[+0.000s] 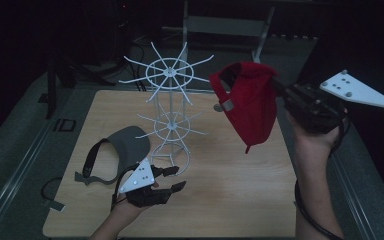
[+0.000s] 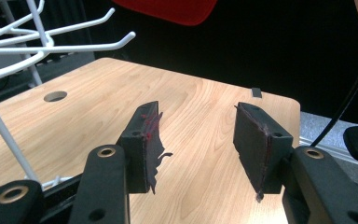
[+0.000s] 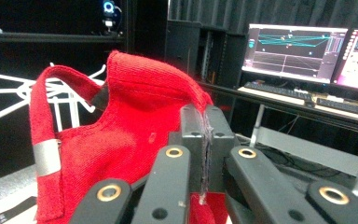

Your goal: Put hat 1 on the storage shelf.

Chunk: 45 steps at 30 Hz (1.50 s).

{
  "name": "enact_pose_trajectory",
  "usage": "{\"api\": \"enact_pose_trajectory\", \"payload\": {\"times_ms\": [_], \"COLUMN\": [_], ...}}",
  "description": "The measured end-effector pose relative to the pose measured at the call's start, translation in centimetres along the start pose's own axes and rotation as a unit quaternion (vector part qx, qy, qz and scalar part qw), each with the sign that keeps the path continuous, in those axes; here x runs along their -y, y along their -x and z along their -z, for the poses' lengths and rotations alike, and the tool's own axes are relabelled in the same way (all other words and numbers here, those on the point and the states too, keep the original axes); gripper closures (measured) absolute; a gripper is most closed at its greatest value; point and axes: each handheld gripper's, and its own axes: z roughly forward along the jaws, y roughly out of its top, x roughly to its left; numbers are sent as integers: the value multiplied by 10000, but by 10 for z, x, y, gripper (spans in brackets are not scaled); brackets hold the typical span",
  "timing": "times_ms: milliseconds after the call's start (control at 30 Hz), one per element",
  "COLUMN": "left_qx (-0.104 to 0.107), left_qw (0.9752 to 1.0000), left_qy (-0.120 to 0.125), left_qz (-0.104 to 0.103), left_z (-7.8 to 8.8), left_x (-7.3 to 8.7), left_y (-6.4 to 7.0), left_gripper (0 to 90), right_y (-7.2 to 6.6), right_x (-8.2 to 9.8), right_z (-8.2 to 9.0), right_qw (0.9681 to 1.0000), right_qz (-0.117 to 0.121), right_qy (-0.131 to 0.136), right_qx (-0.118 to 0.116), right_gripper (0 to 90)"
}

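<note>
Wooden table [image 1: 220,200] | right gripper [image 1: 280,90] — jaws clamped on red cap [image 1: 247,102], raised right of white rack [image 1: 170,100] | left gripper [image 1: 177,179] — jaws apart, empty, near edge

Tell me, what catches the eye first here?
A red cap hangs in the air at the right, pinched in the right tongs. Beside it a white wire rack stands at the back of the wooden table. At the left a grey visor lies by the rack's foot, with the left tongs open near it.
</note>
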Motion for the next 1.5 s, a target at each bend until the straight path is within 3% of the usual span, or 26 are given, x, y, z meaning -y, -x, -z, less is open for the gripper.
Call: {"api": "enact_pose_trajectory", "payload": {"times_ms": [467, 700, 967, 1200, 1500], "left_qx": [-29, -68, -130, -168, -263], "left_qw": [10000, 9999, 9997, 9996, 9993], "left_qy": [-53, -39, -76, -59, -100], "left_qz": [50, 125, 186, 228, 242], "left_z": [1, 3, 6, 9, 16], "left_x": [8, 12, 19, 22, 25], "left_y": [-1, -3, -3, -5, -7], "left_gripper": [514, 514, 514, 514, 514], "right_y": [-8, -16, -22, -19, -13], "right_x": [34, 51, 66, 73, 84], "right_z": [-13, -13, -6, -1, 15], "right_qw": [9992, 9977, 9953, 9941, 9916], "right_qz": [-2, 12, -79, -155, -127], "right_qy": [-323, -445, -461, -439, -441], "right_qx": [-241, -519, -850, -983, -1212], "right_gripper": [889, 888, 881, 867, 765]}}
